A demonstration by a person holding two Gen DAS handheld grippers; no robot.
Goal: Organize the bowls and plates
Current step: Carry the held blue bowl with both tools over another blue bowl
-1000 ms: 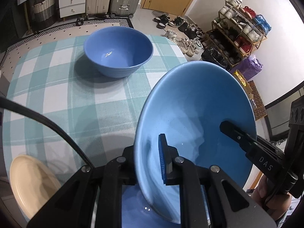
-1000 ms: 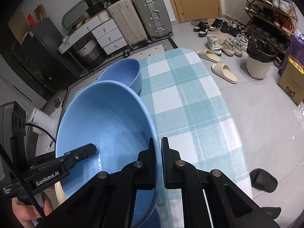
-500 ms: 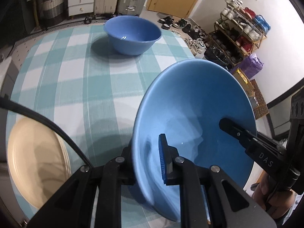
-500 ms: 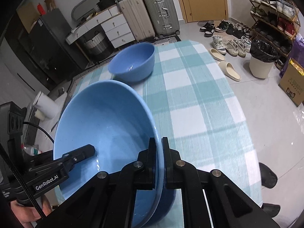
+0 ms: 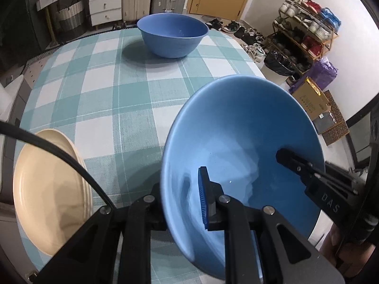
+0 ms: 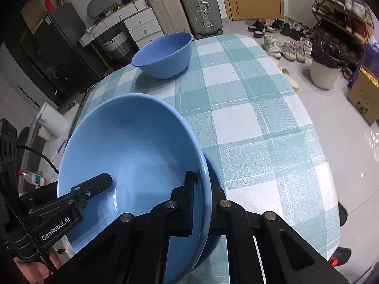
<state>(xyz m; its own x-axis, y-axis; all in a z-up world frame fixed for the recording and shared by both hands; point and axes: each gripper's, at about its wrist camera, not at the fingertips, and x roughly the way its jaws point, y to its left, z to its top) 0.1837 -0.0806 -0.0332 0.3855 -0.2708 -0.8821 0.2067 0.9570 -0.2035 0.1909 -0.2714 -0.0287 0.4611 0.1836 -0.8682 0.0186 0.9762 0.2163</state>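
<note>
Both grippers clamp the same wide, shallow, light blue bowl (image 5: 248, 142) by its rim, from opposite sides. Seen from the left wrist camera, the left gripper (image 5: 182, 203) is closed on the near left part of the rim, with its blue ribbed pad (image 5: 203, 201) pressed against the inner wall and the other finger behind the outer wall. From the right wrist camera, the right gripper (image 6: 201, 203) pinches the right edge of the rim in the same way, one finger inside and one outside. Each view shows the other gripper's black finger reaching into the bowl from the far side.

The held bowl is tilted and sits low over the near edge of the surface (image 6: 248, 123), which is covered with a teal and white checked tablecloth. Just beneath it, in the right wrist view, part of another blue rim (image 6: 216, 177) shows; whether the two touch cannot be told.

A deeper, darker blue round bowl (image 5: 172, 34) stands upright at the far end of the surface, well apart. A stack of cream round plates (image 5: 49, 189) lies at the near left edge, partly crossed by a black cable (image 5: 59, 153).
</note>
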